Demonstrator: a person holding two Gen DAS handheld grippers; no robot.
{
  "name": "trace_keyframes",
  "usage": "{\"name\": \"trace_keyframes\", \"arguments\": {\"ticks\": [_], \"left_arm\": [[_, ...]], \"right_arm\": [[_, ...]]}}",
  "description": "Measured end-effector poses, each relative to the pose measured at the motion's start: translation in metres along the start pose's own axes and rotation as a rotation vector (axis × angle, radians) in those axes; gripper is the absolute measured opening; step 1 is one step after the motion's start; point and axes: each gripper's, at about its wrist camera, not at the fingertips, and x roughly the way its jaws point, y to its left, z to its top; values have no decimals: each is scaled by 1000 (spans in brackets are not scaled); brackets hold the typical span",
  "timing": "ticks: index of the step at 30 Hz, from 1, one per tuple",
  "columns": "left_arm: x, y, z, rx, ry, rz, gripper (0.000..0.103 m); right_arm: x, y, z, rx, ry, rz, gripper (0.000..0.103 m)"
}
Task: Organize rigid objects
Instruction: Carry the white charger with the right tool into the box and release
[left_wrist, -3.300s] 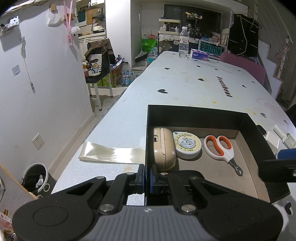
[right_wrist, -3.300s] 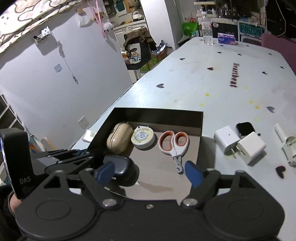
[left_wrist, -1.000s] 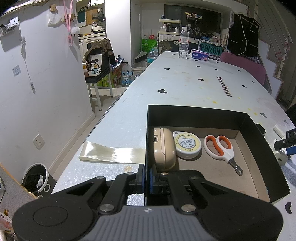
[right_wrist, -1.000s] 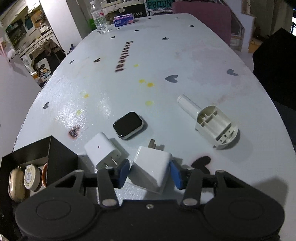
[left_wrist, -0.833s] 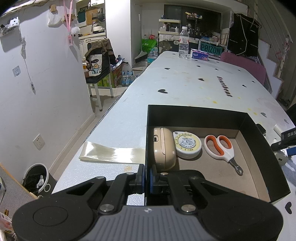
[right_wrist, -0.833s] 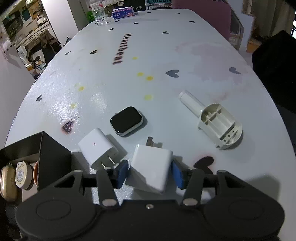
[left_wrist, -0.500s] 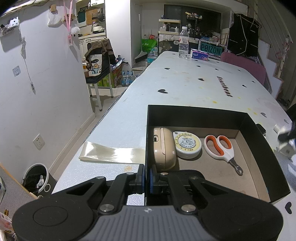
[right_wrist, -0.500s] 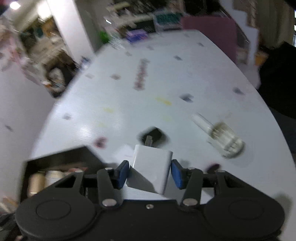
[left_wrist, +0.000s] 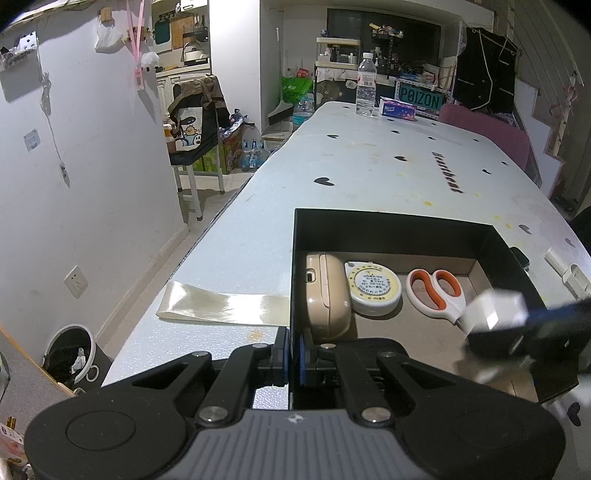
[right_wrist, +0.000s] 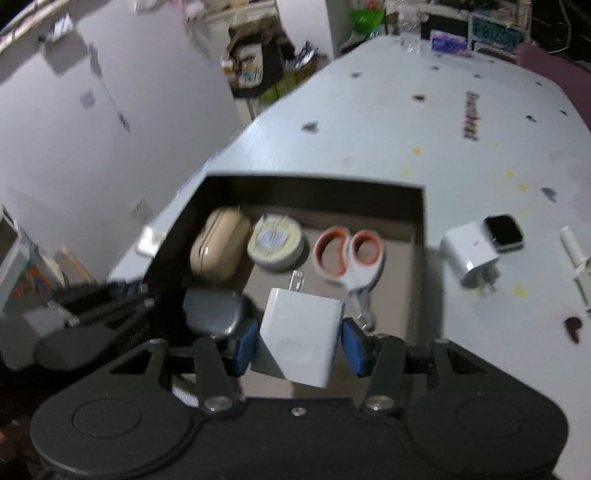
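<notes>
My right tool (right_wrist: 299, 341) gripping white charger (right_wrist: 301, 334), hovering over black box (right_wrist: 417, 236); scissors (right_wrist: 347, 254) at 1 o'clock. My left tool (left_wrist: 291, 356) clamping box's near-left wall.

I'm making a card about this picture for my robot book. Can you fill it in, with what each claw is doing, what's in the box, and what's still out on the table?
right gripper: shut on white charger, held above the black box
left gripper: clamped on the box's near wall
in the box: beige case, round tape measure, orange-handled scissors, dark grey case
still on table: second white charger, smartwatch, white plastic part
</notes>
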Motion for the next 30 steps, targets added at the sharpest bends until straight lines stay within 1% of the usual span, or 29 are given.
{"name": "trace_keyframes", "arguments": {"ticks": [3,5,10,30], "left_arm": [[0,1,0,-2,-2,-2,5],[0,2,0,-3,-2,-4,5],[0,2,0,-3,-2,-4,5],[0,2,0,-3,-2,-5,5]], "right_arm": [[11,7,-2,-10,46,-15,51],[14,12,-5,-29,52,-43,51],[14,15,-5,-23,83,-24,51],[8,12,-3,4,67,-35,52]]}}
